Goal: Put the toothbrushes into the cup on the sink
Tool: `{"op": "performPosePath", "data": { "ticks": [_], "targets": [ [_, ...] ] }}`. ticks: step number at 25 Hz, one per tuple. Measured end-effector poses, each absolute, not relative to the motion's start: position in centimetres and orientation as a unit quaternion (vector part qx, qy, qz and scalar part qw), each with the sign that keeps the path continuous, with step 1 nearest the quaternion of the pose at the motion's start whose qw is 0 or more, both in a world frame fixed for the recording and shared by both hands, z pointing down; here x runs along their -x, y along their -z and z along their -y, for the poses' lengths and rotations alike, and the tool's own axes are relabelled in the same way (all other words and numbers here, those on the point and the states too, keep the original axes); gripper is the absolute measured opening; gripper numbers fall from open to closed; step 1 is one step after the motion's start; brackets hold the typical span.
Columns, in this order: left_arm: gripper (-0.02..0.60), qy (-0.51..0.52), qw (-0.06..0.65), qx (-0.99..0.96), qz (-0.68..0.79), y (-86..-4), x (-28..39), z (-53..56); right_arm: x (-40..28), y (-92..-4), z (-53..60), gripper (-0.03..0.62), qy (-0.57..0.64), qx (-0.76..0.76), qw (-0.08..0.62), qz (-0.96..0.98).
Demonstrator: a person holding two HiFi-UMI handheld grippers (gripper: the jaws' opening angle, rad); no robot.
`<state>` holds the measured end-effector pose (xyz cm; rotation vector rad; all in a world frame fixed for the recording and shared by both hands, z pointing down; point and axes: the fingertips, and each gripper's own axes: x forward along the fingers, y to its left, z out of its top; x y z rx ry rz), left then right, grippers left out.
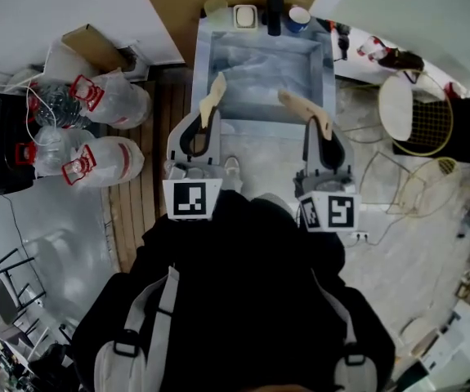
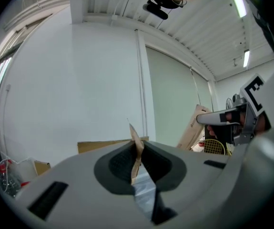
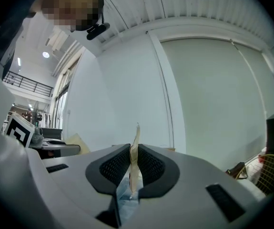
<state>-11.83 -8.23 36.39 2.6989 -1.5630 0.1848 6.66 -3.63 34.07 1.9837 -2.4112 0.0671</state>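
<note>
There were two toothbrushes, the left toothbrush (image 1: 212, 98) and the right toothbrush (image 1: 304, 109), and one sink (image 1: 204, 65). At its far edge stood two cups, a pale cup (image 1: 215, 8) and a blue cup (image 1: 299, 17). Two clear bottles (image 1: 116, 104) lay at left.

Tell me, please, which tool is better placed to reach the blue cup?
Probably right: the right tool hangs nearer the blue cup on the sink; the left tool is farther across.

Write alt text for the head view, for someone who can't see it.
Seen from above, a person holds a left tool and right tool, both shut and empty, toward a sink. A blue cup stands on its back ledge.
</note>
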Motion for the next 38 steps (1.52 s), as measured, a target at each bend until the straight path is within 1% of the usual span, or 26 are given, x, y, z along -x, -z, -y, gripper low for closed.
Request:
{"op": "performPosePath", "data": {
  "ticks": [7, 10, 17, 32, 38],
  "targets": [
    [0.035, -0.069, 0.012, -0.864, 0.498, -37.2, 11.2, 11.6, -7.5, -34.8, 7.0, 0.044, -0.028, -0.641, 0.016, 0.767],
    [0.035, -0.069, 0.003, -0.862, 0.502, -37.3, 10.8, 13.3, -8.0, -34.9, 8.5, 0.044, -0.027, -0.637, 0.014, 0.77],
    [0.035, -0.071, 0.016, -0.852, 0.518, -38.2, 9.8, 16.5, -9.4, -35.2, 10.2, 0.043, -0.028, -0.627, 0.008, 0.779],
    [0.035, -0.085, -0.021, -0.832, 0.547, -38.0, 7.8, 29.0, -12.4, -37.4, 15.1, 0.044, -0.045, -0.612, 0.019, 0.789],
    [0.035, -0.086, 0.01, -0.829, 0.553, -39.6, 8.1, 33.6, -12.9, -38.2, 17.0, 0.044, -0.051, -0.61, 0.021, 0.791]
  ]
}}
